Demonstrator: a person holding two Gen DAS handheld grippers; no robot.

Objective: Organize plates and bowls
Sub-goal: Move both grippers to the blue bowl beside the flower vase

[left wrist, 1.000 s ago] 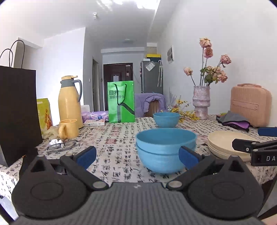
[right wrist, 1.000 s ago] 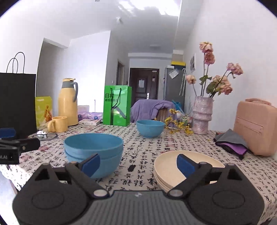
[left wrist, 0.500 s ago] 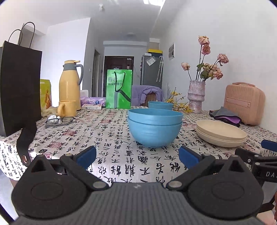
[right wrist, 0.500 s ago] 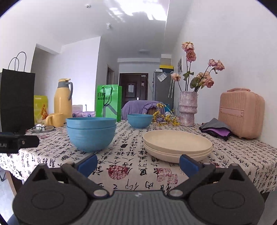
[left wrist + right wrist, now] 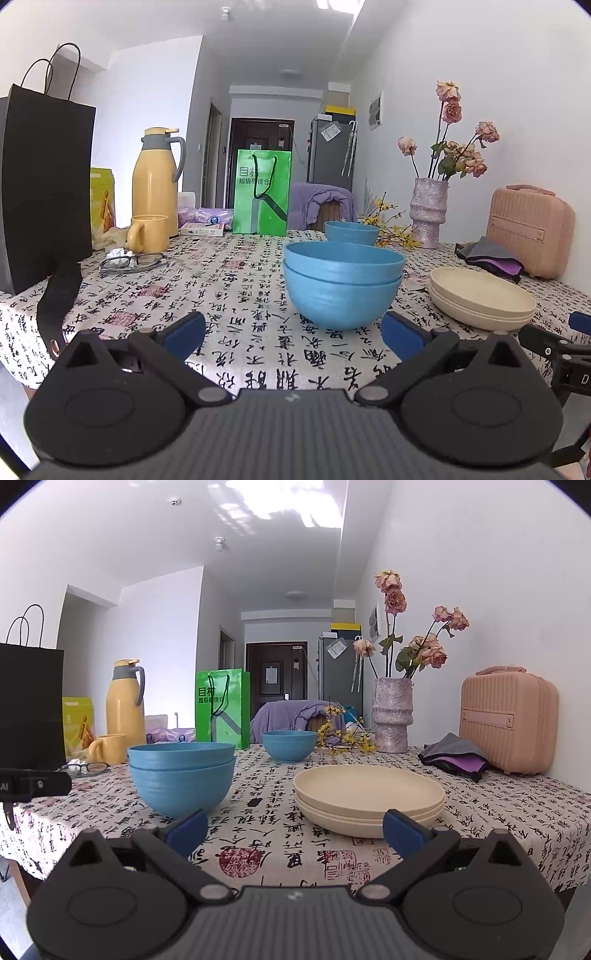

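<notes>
Spreading wide, the fingers of the left gripper (image 5: 293, 332) and the right gripper (image 5: 293, 830) are seen released, nothing grasped, at the near table edge. Two nested blue plastic bowls (image 5: 342, 284) are set on the calligraphy-print tablecloth (image 5: 236, 295); stacked cream round plates (image 5: 369, 799) lie at their 3 o'clock, apart. A single blue bowl (image 5: 289, 745) is placed at 12 o'clock, farther back.

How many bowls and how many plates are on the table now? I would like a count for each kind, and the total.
Blue bowls: 3, with two nested as a stack and a single bowl farther back.
Cream plates: 2, stacked.
Total: 5
</notes>
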